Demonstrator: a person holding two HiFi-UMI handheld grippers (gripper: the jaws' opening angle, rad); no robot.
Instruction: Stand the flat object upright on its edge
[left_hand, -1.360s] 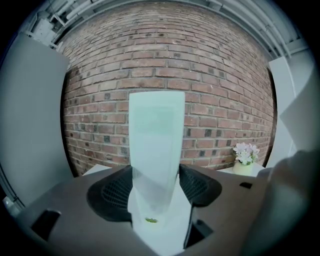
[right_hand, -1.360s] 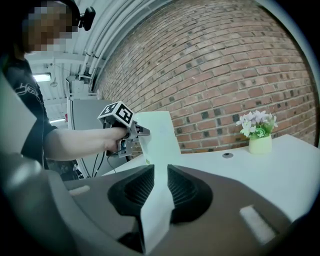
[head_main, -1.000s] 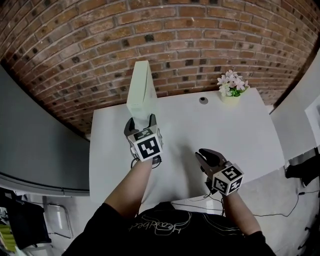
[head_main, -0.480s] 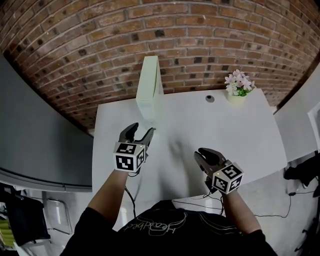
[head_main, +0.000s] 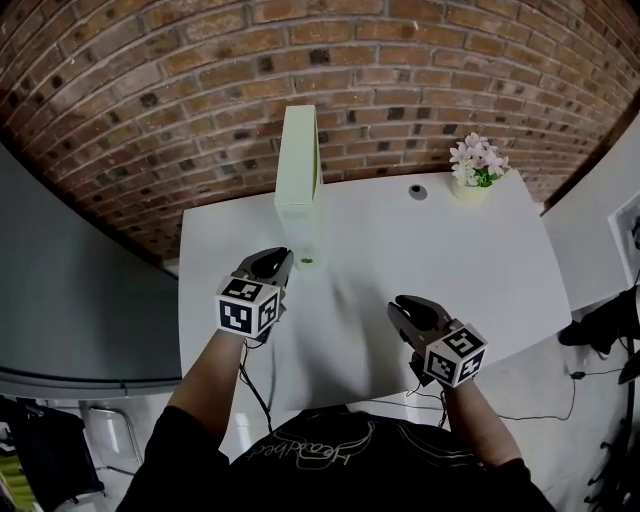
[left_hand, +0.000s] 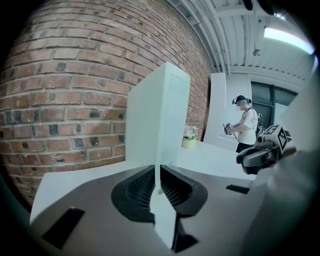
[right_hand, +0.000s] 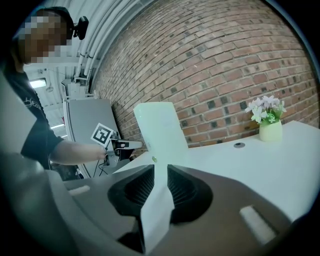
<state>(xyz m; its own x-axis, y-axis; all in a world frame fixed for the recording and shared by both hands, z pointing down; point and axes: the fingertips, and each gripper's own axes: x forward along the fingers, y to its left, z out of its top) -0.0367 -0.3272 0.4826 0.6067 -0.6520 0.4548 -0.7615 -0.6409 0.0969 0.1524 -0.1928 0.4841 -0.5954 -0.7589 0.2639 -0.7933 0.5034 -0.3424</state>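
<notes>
As seen from the head camera, brick wall across the whole back, with a grey panel off to the left. Below the bricks, broad white worktop.

On the worktop's rear left, close before the wall: pale flat slab, standing upright on one narrow edge, touched by neither tool.

Just in front of the slab's foot, left hand-held gripper, aimed at the slab but apart from it. Jaws just drawn in, now almost together with only a thin slit left and nothing caught between.

Nearer the front edge and well to the right of the slab, right hand-held gripper, also pointed toward the slab. Jaws parted a little, holding nothing.

At the rear right corner, small pot of pale flowers, well apart from the slab. Between pot and slab, nearer the pot, small round dark fitting set in the worktop.

At the slab's foot, tiny green speck; whether on the slab or on the worktop, not clear.
</notes>
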